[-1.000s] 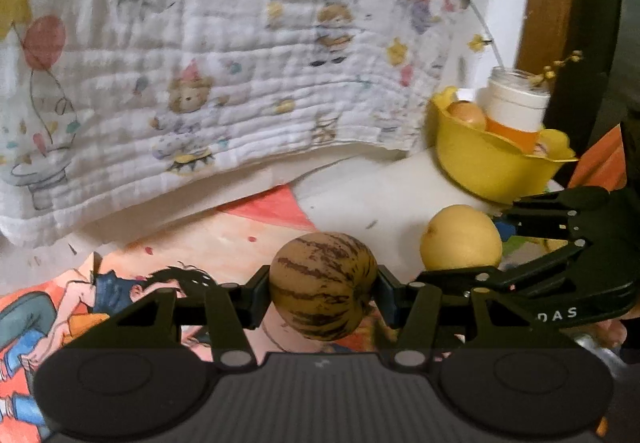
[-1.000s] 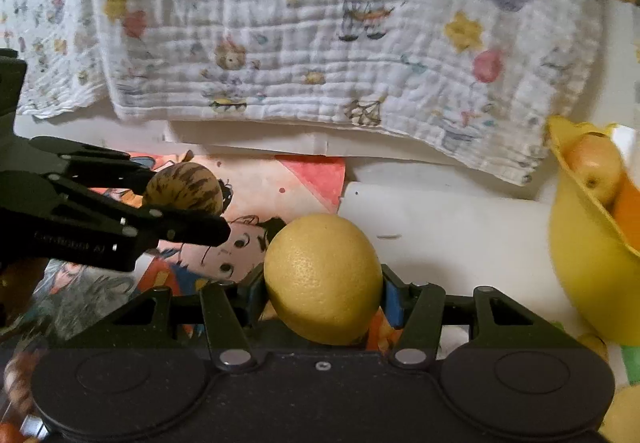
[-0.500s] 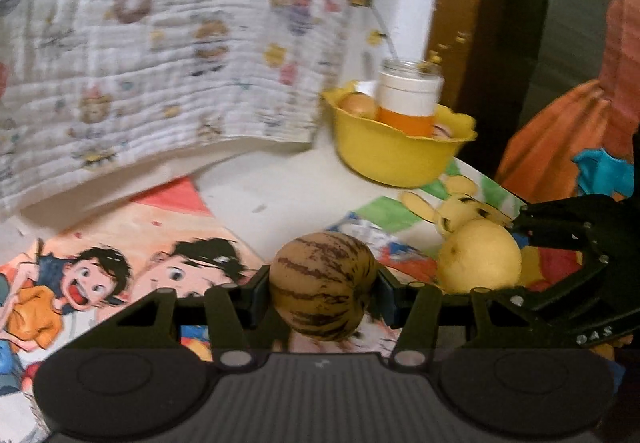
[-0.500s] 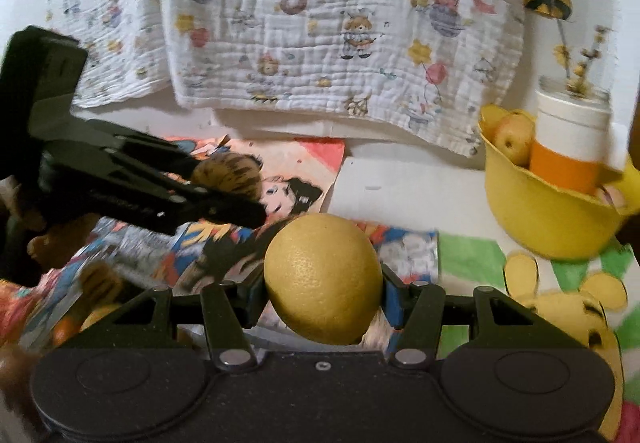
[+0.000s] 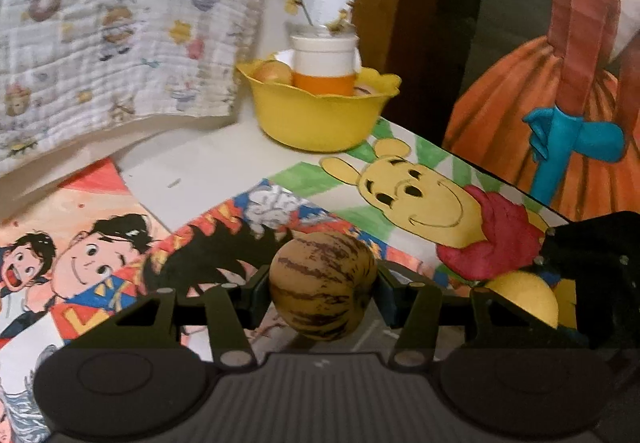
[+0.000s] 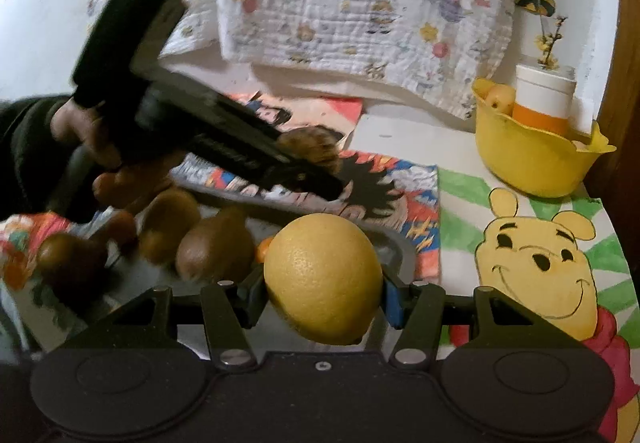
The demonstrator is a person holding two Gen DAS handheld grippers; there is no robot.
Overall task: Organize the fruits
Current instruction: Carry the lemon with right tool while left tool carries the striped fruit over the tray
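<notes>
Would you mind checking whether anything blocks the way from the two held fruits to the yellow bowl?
No obstacle lies on the table between them. Inside the yellow bowl itself, though, a white-and-orange jar and a small fruit crowd the space.

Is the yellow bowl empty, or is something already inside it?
Not empty. The yellow bowl holds a white and orange jar standing upright and a pale round fruit beside it, by the rim.

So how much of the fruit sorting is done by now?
Partly. The yellow bowl already holds at least one fruit beside a jar. In hand: the left tool grips a striped fruit, the right tool a lemon. Left: several brown fruits on the tray nearby.
</notes>
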